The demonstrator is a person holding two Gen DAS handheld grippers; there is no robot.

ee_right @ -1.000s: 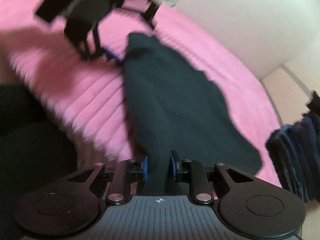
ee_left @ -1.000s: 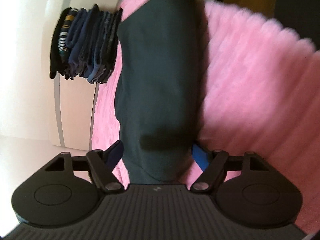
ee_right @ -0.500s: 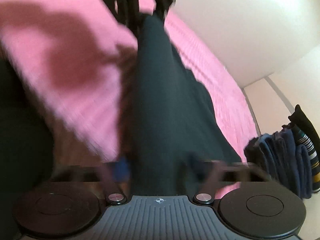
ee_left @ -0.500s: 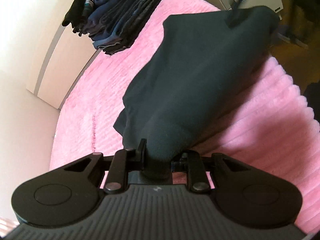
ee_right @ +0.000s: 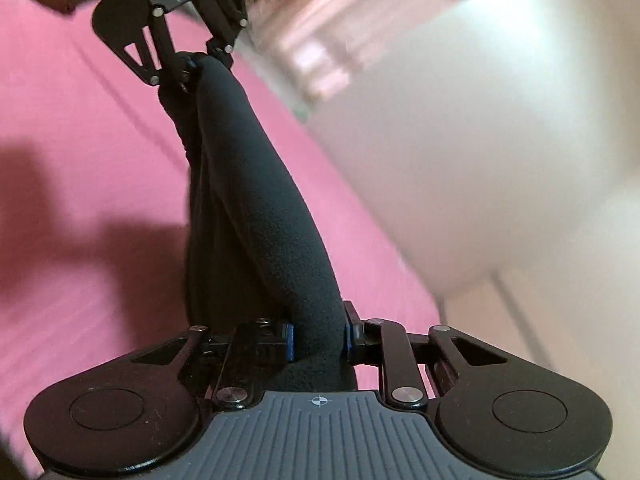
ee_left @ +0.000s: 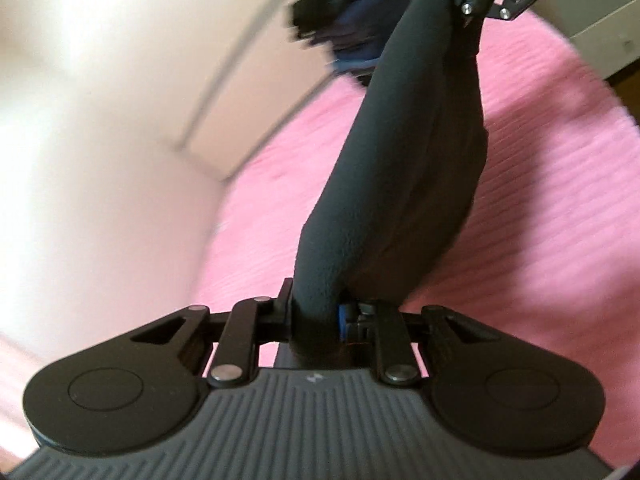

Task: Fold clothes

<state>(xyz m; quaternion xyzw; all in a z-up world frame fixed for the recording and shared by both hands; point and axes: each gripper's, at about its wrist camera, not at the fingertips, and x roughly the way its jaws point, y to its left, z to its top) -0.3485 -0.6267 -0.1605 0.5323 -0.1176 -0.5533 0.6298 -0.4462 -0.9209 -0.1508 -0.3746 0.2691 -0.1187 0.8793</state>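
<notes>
Change: since half a second ago both grippers have closed in on each other, and the dark garment [ee_left: 412, 168] now hangs as a narrow rolled band between them instead of a wide sheet
Left gripper [ee_left: 314, 314]: jaws nearly closed, clamped on one bunched end of the garment; a blue pad [ee_left: 342, 318] shows at the right finger
Right gripper [ee_right: 318, 340]: jaws close together, gripping the other end, with blue pads on both sides of the cloth
Garment: stretched from one gripper to the other, lifted above the pink blanket [ee_left: 540, 184]; a looser fold sags below the taut roll in both views
Other gripper seen: from the left wrist view the right one sits at the top edge; from the right wrist view the left one sits at the top left
Stack of folded clothes [ee_left: 344, 20]: blurred, dark blue and black, at the far edge of the blanket, partly behind the garment
Wall [ee_right: 460, 152]: pale, blurred, bordering the blanket
</notes>
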